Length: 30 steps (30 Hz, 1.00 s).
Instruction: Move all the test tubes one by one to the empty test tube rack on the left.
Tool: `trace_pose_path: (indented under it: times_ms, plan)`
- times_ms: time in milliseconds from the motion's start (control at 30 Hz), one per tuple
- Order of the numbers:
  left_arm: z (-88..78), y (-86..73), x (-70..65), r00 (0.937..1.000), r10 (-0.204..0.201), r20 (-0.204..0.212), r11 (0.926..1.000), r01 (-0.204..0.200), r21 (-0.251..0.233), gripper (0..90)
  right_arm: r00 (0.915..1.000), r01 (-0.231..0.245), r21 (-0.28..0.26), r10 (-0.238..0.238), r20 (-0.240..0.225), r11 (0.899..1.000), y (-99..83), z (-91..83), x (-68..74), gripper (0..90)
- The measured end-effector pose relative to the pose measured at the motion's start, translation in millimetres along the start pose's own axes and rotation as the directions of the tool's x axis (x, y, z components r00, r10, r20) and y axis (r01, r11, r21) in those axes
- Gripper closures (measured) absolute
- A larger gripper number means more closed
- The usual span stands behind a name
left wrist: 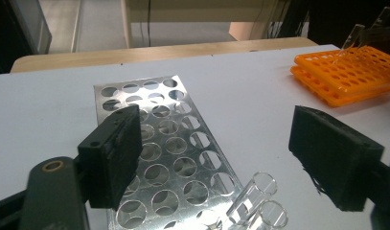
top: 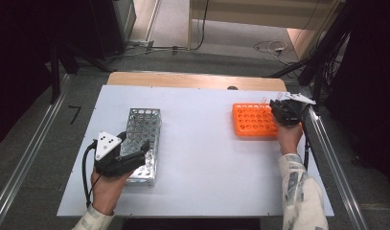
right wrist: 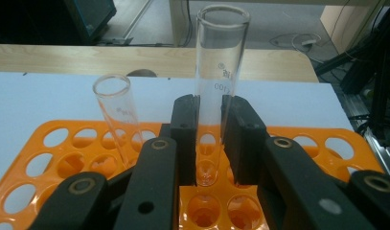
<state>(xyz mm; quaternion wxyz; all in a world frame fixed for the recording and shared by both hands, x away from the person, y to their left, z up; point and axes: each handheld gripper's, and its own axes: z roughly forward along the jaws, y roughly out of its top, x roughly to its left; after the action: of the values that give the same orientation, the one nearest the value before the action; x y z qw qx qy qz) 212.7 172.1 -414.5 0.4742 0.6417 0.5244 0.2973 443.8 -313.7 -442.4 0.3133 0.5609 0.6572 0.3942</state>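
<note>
The right gripper [right wrist: 209,143] has its two black jaws clenched on a clear glass test tube [right wrist: 216,91], which stands upright between them with its rounded bottom hanging just above the holes of the orange tube rack [right wrist: 53,158]. A second glass tube [right wrist: 117,115] stands in that rack just beside the jaws, leaning a little, its open mouth up. In the high view the right gripper [top: 284,112] sits at the right end of the orange rack [top: 252,120], close to the right edge of the white worktop [top: 207,158], toward the far side.

The left gripper [left wrist: 216,158] is released, its jaws wide apart and holding nothing. It hangs over the near end of a metal tube rack [left wrist: 159,143] whose round holes stand in rows. Two clear tubes [left wrist: 259,201] lie side by side just beside that rack's near right corner, mouths toward the camera. In the high view the left gripper [top: 135,155] and its hand [top: 106,189] are over the near end of the metal rack [top: 142,134], which lies on the left half of the worktop, well apart from the orange one.
</note>
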Motion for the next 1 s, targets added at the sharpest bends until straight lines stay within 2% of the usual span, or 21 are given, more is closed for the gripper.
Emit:
trace_pose_path:
  times_ms: [133,300,400,567,700,867,1000]
  plan:
    - [0.1,0.0,1.3,1.0,-0.005,-0.005,1.0,0.005,0.0,16.0,0.9997,-0.008,0.003,0.008,-0.022,1.0,1.2,-8.6,0.9,72.9]
    - [-0.2,-0.3,-0.5,1.0,0.004,-0.006,1.0,-0.004,-0.001,16.1,0.9992,0.009,0.009,-0.008,-0.039,1.0,-3.3,-20.6,4.5,73.0]
    - [-1.4,0.1,-0.2,0.9999,0.004,-0.013,1.0,-0.004,-0.007,16.1,0.9982,0.001,0.013,0.0,-0.06,1.0,-6.1,-29.3,5.6,73.0]
    - [-1.4,0.5,-0.9,0.9999,0.005,-0.012,1.0,-0.005,-0.008,16.1,0.9949,0.016,0.015,-0.014,-0.1,1.0,-11.8,-46.3,11.8,73.0]
    - [-1.3,0.7,-2.2,0.9999,0.008,-0.012,0.9999,-0.008,-0.006,16.1,0.9894,0.022,0.025,-0.018,-0.144,0.999,-17.7,-57.6,18.9,73.0]
    - [-2.0,1.4,-3.7,0.9999,0.009,-0.01,0.9999,-0.009,-0.009,16.1,0.9829,0.052,0.036,-0.045,-0.178,0.998,-21.7,-67.9,29.4,73.0]
    - [-1.3,0.9,-4.3,0.9999,0.009,-0.009,0.9999,-0.009,-0.005,16.1,0.9744,0.068,0.035,-0.059,-0.217,0.997,-24.1,-73.8,38.3,73.0]
